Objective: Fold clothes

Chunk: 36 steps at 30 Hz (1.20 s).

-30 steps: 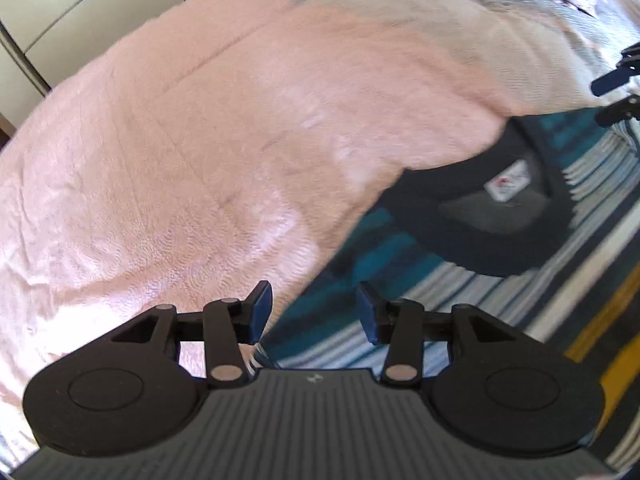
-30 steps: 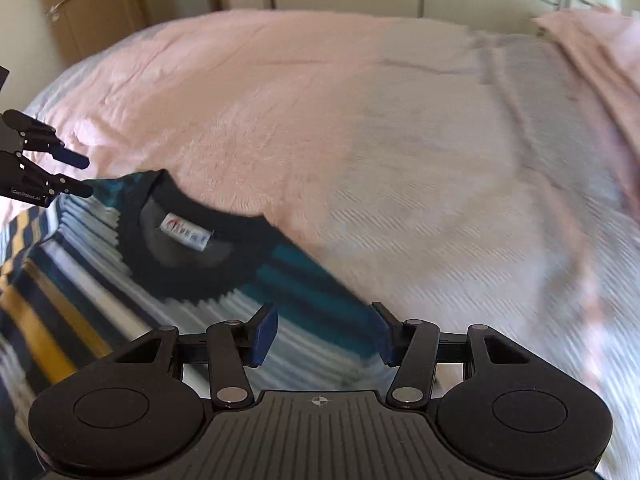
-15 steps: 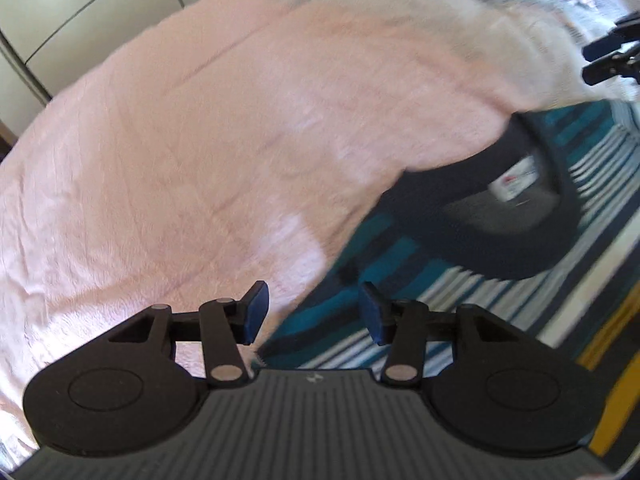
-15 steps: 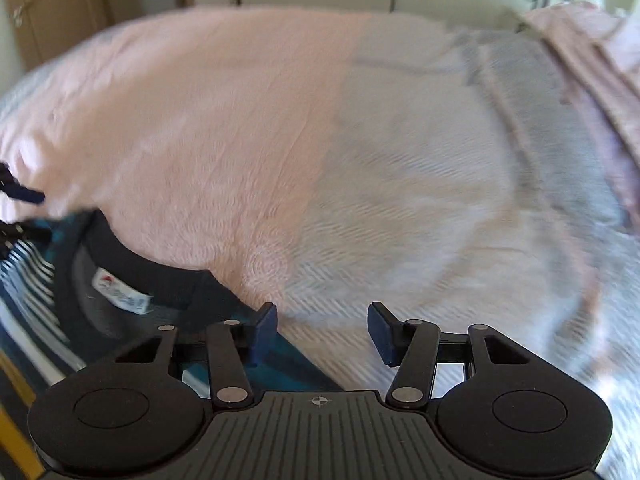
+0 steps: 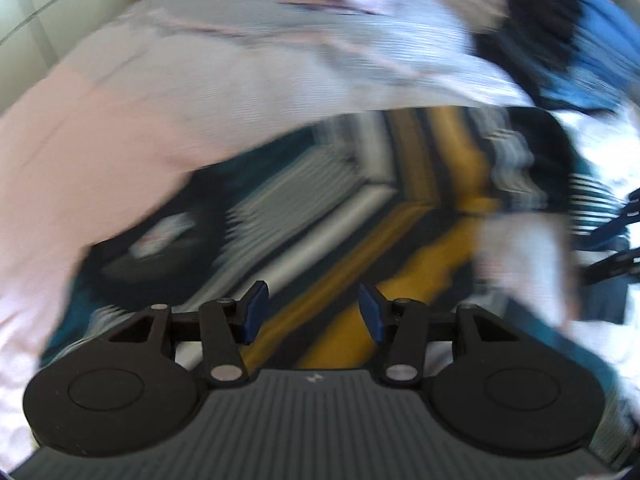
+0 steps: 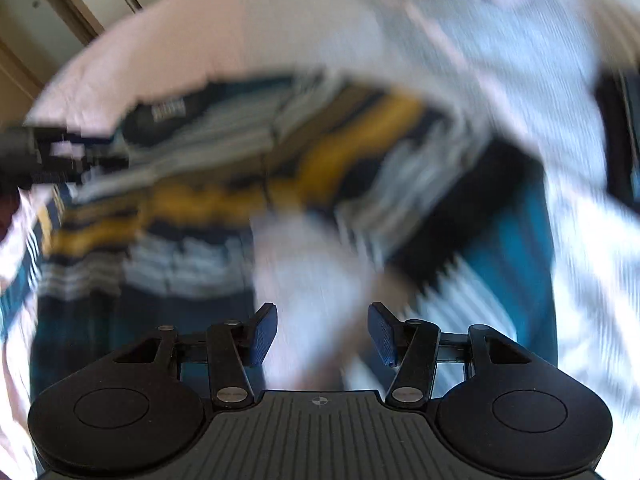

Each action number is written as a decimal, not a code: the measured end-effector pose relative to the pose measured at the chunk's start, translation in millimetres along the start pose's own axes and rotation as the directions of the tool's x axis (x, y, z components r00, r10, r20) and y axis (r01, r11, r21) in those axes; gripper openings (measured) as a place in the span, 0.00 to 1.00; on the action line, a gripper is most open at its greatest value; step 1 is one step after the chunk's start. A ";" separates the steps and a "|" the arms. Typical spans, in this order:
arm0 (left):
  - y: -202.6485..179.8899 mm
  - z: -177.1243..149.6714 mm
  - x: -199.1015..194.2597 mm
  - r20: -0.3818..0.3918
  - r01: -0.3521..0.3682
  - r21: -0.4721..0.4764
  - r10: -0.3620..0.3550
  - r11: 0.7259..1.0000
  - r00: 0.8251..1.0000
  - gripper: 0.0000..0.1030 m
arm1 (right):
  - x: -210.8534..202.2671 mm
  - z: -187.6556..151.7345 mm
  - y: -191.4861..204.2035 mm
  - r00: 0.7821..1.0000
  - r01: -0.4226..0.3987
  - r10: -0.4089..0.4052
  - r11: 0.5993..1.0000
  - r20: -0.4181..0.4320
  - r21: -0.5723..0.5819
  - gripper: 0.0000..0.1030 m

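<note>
Striped sweater [image 5: 360, 216] on bed [image 5: 120, 128], blurred

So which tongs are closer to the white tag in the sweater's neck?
Left. The left tongs hover close beside the tag; the right tongs sit far across the sweater from it.

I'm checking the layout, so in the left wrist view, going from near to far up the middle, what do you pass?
Left gripper → striped sweater → bedspread.
</note>
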<state>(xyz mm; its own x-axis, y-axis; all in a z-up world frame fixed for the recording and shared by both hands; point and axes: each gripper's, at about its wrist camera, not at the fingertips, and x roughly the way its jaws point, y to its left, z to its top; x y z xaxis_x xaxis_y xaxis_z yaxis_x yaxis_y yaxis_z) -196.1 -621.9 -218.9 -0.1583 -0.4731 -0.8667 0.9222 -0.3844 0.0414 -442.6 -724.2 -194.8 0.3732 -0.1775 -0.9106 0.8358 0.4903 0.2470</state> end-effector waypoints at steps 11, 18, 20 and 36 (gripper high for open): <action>-136.3 27.0 27.2 -0.062 0.270 0.198 -0.263 0.942 0.963 0.44 | -82.0 -47.7 -92.8 0.934 0.319 -0.343 0.926 0.098 0.202 0.53; -197.7 20.2 79.2 -0.255 0.503 0.161 -0.456 0.849 0.853 0.44 | -90.5 -83.8 -78.5 0.960 0.229 -0.260 0.942 0.101 0.246 0.53; -212.5 20.4 88.5 -0.288 0.542 0.142 -0.490 0.828 0.823 0.40 | -90.5 -95.6 -80.3 0.964 0.226 -0.257 0.930 0.072 0.291 0.53; -242.0 140.4 -3.3 0.158 0.566 0.194 -0.595 0.801 0.788 0.34 | -116.3 -131.4 -84.5 0.968 0.221 -0.245 0.941 0.064 0.258 0.54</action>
<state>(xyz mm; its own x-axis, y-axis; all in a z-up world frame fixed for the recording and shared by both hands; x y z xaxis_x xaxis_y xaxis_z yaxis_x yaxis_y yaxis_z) -468.3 -638.6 -156.3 -0.7295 -0.2690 -0.6289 0.5807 -0.7295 -0.3615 -609.5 -632.9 -153.3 0.1825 -0.3465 -0.9201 0.9725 0.2015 0.1171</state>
